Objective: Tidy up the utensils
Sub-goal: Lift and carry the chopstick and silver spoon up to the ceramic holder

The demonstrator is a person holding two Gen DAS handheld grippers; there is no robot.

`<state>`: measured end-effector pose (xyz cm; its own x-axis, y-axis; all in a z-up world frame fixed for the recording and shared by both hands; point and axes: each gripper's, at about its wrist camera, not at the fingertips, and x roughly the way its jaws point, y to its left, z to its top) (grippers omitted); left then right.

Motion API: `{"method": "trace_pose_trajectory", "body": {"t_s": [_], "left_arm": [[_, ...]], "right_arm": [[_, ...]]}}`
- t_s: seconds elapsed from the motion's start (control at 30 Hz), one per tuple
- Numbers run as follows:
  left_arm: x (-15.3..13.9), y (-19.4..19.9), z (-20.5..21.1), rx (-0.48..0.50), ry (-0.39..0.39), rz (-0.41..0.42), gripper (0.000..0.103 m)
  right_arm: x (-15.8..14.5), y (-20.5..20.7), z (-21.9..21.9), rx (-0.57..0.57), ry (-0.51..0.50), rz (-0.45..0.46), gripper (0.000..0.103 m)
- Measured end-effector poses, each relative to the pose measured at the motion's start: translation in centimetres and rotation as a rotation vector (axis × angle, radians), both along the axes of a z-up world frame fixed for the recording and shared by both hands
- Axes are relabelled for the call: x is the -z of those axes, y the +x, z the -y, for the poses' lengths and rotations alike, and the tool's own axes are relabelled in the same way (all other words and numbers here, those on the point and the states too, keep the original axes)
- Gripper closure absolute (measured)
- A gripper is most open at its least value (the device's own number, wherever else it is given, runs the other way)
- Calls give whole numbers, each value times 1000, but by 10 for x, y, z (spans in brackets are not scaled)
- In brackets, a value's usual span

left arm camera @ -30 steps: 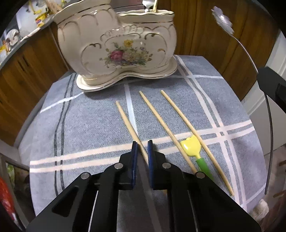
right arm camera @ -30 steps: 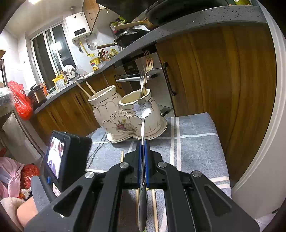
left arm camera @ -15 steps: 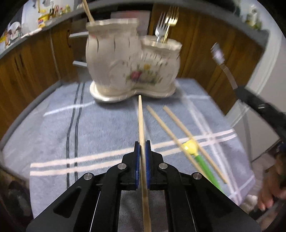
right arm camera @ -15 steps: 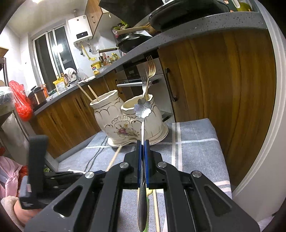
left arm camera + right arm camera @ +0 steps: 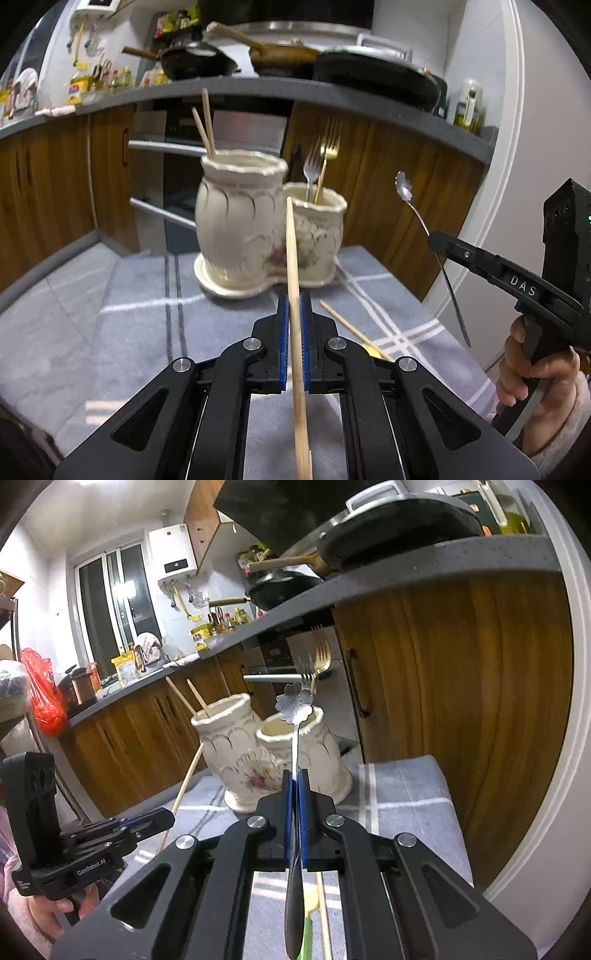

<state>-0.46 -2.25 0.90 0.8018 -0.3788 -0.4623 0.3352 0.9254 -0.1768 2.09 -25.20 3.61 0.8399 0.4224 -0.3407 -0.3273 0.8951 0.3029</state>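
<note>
My left gripper (image 5: 292,301) is shut on a wooden chopstick (image 5: 291,251), lifted off the cloth and pointing at the cream ceramic holder (image 5: 236,236). The holder's tall left cup holds two chopsticks (image 5: 205,125); its lower right cup holds two forks (image 5: 321,162). My right gripper (image 5: 295,775) is shut on a flower-headed metal spoon (image 5: 295,703), held up in front of the holder (image 5: 229,746). The right gripper also shows in the left wrist view (image 5: 436,240), to the holder's right. The left gripper shows in the right wrist view (image 5: 162,818) with its chopstick (image 5: 184,786).
A grey checked cloth (image 5: 129,295) covers the small table. A loose chopstick (image 5: 347,325) and a yellow-headed utensil (image 5: 373,350) lie on it behind my left gripper. Wooden cabinets (image 5: 399,192) and an oven stand close behind. A white door frame (image 5: 554,775) is at right.
My left gripper closed on the leftmost chopstick, lifted it off the cloth and levelled out toward the holder. My right gripper kept hold of the spoon and drifted slightly.
</note>
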Motion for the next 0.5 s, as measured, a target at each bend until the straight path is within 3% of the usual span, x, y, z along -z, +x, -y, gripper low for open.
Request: {"method": "trace_pose_trajectory", "body": {"t_s": [0.17,0.5], "left_arm": [[-28,4,-6,7,-14,119,97],[-85,55,-12,-77,-80,338,97]], "right_arm": [[-24,13,-5,-10,45,96,100],[-50,70,-25,-37,58,261,100]]}}
